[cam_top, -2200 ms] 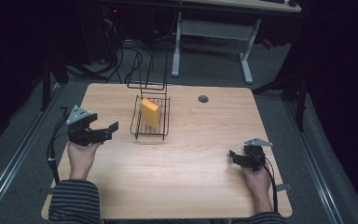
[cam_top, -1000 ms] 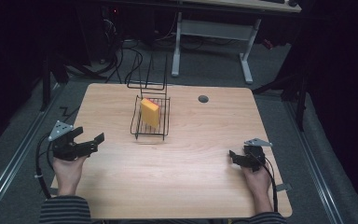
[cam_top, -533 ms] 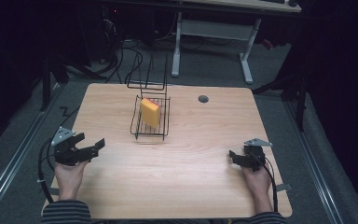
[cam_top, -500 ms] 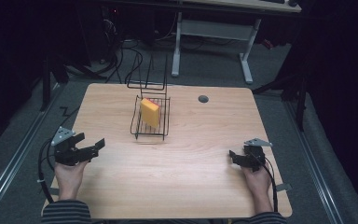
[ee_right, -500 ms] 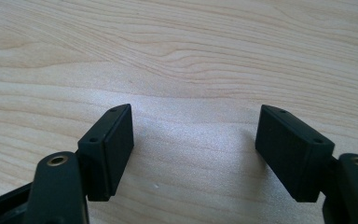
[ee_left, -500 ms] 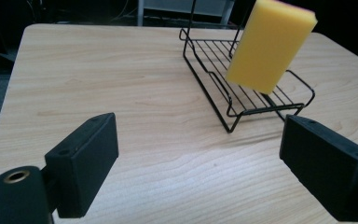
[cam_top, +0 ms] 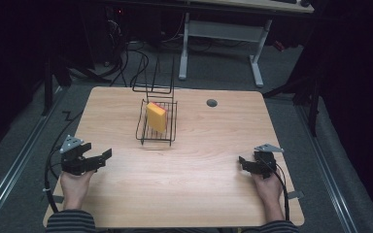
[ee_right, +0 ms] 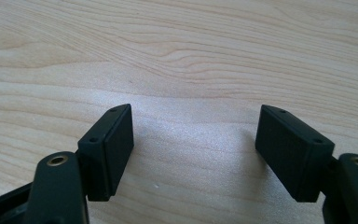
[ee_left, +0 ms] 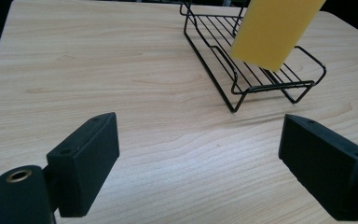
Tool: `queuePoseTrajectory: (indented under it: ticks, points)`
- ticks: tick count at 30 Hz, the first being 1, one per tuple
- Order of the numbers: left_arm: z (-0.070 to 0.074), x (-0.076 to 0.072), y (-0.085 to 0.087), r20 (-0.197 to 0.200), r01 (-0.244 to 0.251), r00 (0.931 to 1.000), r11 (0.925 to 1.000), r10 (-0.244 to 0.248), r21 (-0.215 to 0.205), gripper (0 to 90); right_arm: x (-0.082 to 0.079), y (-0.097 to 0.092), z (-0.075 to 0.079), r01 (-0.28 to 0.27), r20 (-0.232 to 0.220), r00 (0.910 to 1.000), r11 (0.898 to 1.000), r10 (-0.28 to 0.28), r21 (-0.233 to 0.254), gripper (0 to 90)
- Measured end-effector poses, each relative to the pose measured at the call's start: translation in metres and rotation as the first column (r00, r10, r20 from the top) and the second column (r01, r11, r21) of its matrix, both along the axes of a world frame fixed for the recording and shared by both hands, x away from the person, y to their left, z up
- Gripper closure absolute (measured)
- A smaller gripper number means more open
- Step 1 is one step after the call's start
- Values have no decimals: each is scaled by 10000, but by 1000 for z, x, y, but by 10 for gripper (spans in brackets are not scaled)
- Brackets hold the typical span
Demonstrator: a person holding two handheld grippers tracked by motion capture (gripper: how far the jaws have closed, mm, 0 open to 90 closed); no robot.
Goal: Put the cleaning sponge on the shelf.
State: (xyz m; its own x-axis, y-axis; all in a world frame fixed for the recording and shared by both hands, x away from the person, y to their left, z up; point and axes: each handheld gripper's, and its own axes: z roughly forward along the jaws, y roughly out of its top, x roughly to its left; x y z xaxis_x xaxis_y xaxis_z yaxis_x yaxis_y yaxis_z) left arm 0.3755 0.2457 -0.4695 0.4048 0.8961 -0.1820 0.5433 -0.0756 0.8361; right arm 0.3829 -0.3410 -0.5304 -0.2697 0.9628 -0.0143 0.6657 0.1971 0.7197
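Yellow sponge (cam_top: 157, 117) stands on edge in the black wire rack (cam_top: 156, 130) mid-counter (cam_top: 199, 165) — propped by the wires, likely — while left tool (cam_top: 88, 161) and right tool (cam_top: 249, 164), jaws apart and empty, rest well clear near the front corners.

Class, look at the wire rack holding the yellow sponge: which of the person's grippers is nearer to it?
Left. The left gripper sits near the table's left edge, angled toward the wire rack. The right gripper rests farther off, near the right edge.
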Motion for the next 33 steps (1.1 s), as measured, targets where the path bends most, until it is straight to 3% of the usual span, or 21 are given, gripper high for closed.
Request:
queuePoseTrajectory:
  ticks: [22,33]
  points:
    - [-29,10,-16,-611,54,9981,9999,-46,127,136,0,0,0,5,3,10000,10000,-5,-8,282]
    - [-39,17,-26,-758,96,9971,9986,-56,526,139,0,0,0,2,4,10000,10000,-2,-14,282]
